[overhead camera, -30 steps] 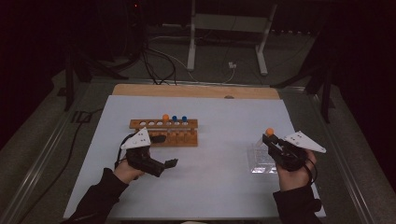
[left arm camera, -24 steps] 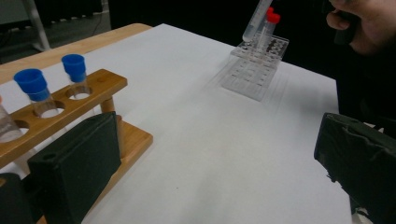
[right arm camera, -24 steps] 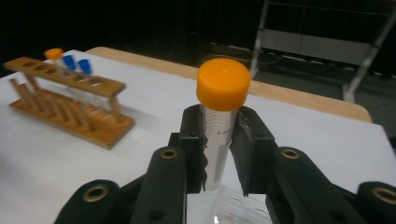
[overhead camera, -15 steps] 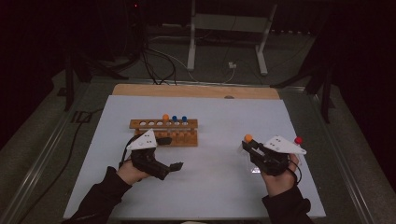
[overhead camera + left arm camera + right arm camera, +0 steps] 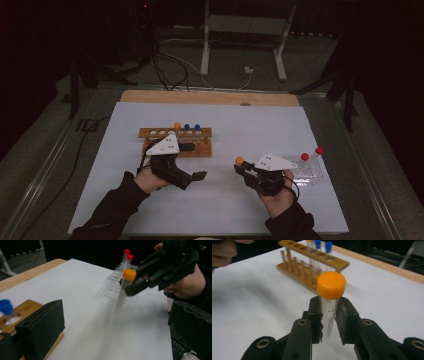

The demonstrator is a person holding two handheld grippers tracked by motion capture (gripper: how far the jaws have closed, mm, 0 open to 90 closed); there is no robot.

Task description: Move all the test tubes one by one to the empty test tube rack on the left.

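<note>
Right claw (image 5: pixel 329 315) is clamping an orange-capped tube (image 5: pixel 330 301) upright just under its cap, wooden rack (image 5: pixel 312 263) ahead of it. Left claw (image 5: pixel 112 322) is gaping empty, beside the rack.

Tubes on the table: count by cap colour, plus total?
Orange caps: 2, one tube in the right gripper, one in the wooden rack
Blue caps: 2, both in the wooden rack
Red caps: 2, both in the clear rack
Total: 6
</note>
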